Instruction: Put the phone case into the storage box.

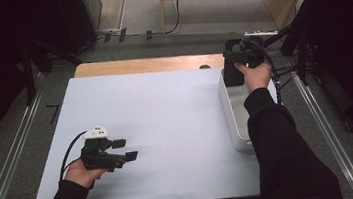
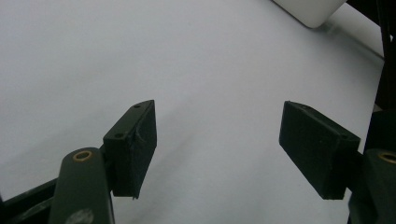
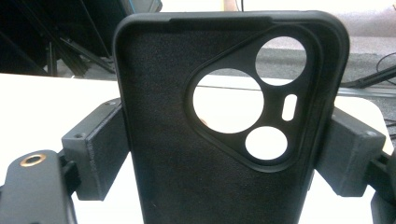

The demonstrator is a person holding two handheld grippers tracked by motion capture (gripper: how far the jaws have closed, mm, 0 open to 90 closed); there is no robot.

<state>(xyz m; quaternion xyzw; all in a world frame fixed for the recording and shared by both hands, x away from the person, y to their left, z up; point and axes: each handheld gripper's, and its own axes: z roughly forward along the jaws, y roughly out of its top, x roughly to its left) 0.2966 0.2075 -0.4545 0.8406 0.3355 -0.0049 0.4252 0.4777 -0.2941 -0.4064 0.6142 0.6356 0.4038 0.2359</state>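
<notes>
Phone case (image 3: 187,154): black, soft-lined inside, with a raised camera island cut by two large round holes, one smaller round hole and a short slot; closest to the lens in the right tool's view, upright, its two long sides pressed by the pads.
Table (image 1: 167,125): the largest thing, a white top with a strip of bare wood along the far edge; it fills the ground under both tools.
Person's sleeves: dark, coming in from the near edge; the right forearm lies along the right edge of the table, the left one at the near left corner.
White bin (image 1: 233,118): a long open tub standing along the right edge of the table, its rounded corner also visible at the top of the left tool's view (image 2: 310,11).
Right tool (image 1: 240,58): held over the far end of the bin near the far right corner, jaws clamped on the phone case, which hangs dark below it.
Left tool (image 1: 125,149): near the near left corner, just above the table, pointing toward the right edge; jaws stand well apart with nothing between them but the bare white top.
Left tool's pads (image 2: 135,144): black blocks, clean faces turned toward each other.
</notes>
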